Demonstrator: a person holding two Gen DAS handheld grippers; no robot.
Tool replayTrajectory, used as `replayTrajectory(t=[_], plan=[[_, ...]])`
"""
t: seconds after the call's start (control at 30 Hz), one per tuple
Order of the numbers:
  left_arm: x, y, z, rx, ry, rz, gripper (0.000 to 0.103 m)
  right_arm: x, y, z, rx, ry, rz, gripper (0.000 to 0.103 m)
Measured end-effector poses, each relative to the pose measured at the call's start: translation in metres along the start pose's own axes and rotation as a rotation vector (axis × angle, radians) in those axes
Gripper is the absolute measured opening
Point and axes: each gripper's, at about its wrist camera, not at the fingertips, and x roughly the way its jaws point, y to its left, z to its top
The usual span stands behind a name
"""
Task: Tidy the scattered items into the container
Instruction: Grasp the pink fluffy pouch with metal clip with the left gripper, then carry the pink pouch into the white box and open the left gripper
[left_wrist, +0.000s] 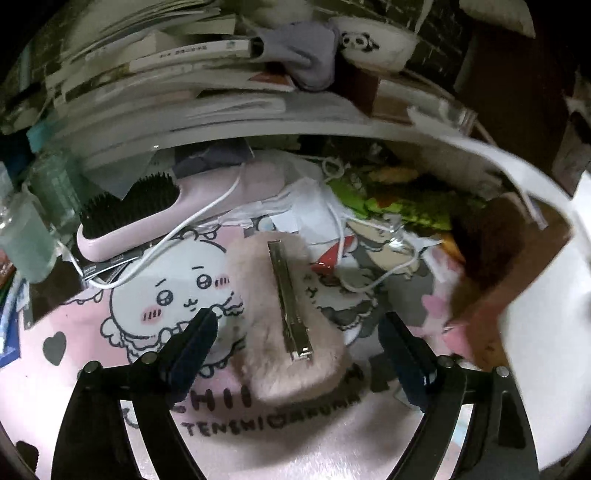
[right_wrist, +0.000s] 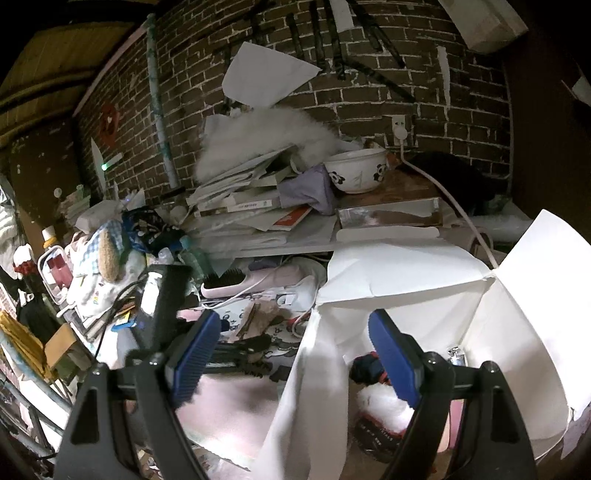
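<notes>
A fuzzy pink hair clip (left_wrist: 251, 280) with a metal bar along its top lies on the pink cartoon mat (left_wrist: 74, 369). My left gripper (left_wrist: 299, 319) stands open just above it, with the clip's near end between the fingers and the pads clear of it. The container, a white box (right_wrist: 517, 314) with raised flaps, stands at the right and shows as a white wall (left_wrist: 546, 332) in the left wrist view. My right gripper (right_wrist: 293, 317) hangs open and empty over the box's left flap. A white fluffy thing (right_wrist: 380, 406) and dark items lie inside the box.
A pink hairbrush (left_wrist: 147, 210), a white cable (left_wrist: 207, 221) and a green packet (left_wrist: 406, 206) lie behind the clip. Bottles (left_wrist: 26, 240) stand at the left. A low shelf (left_wrist: 258, 129) carries stacked books and a panda bowl (left_wrist: 373, 44). A brick wall (right_wrist: 369, 92) is behind.
</notes>
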Motion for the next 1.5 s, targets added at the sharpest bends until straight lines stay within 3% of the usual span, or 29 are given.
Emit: replayTrajectory(t=[0.1,0.17,0.23,0.3,0.43,0.7,0.83,1.1,1.23,1.5], plan=[[0.007,-0.001,-0.001,-0.005,-0.009,0.049,0.085,-0.001,-0.002,0.0,0.007,-0.004,0.0,0.081],[0.011,-0.002,-0.002,0.007,-0.009,0.087,0.075,-0.001,-0.002,0.0,0.012,-0.005,0.003,0.081],[0.01,-0.003,-0.001,0.035,-0.009,0.129,0.048,0.0,-0.002,0.0,0.013,-0.002,0.006,0.081],[0.008,0.0,0.001,0.047,-0.004,0.149,0.035,0.0,-0.002,0.0,0.013,0.001,0.007,0.081],[0.003,0.006,-0.001,0.046,0.0,0.128,0.029,0.002,0.0,-0.003,0.017,0.012,0.014,0.081],[-0.031,0.031,-0.002,0.009,-0.027,0.082,0.028,0.015,0.034,-0.017,-0.054,0.038,0.036,0.081],[-0.059,0.037,0.005,0.039,-0.057,0.077,0.028,0.025,0.054,-0.025,-0.135,0.024,-0.036,0.081],[-0.112,0.038,0.035,0.103,-0.128,0.068,0.028,0.037,0.095,-0.04,-0.255,0.003,-0.058,0.081],[-0.135,0.028,0.053,0.134,-0.165,0.043,0.028,0.055,0.111,-0.064,-0.265,0.01,-0.101,0.081],[-0.159,-0.025,0.076,0.23,-0.19,-0.126,0.028,0.102,0.106,-0.095,-0.16,0.092,-0.112,0.081]])
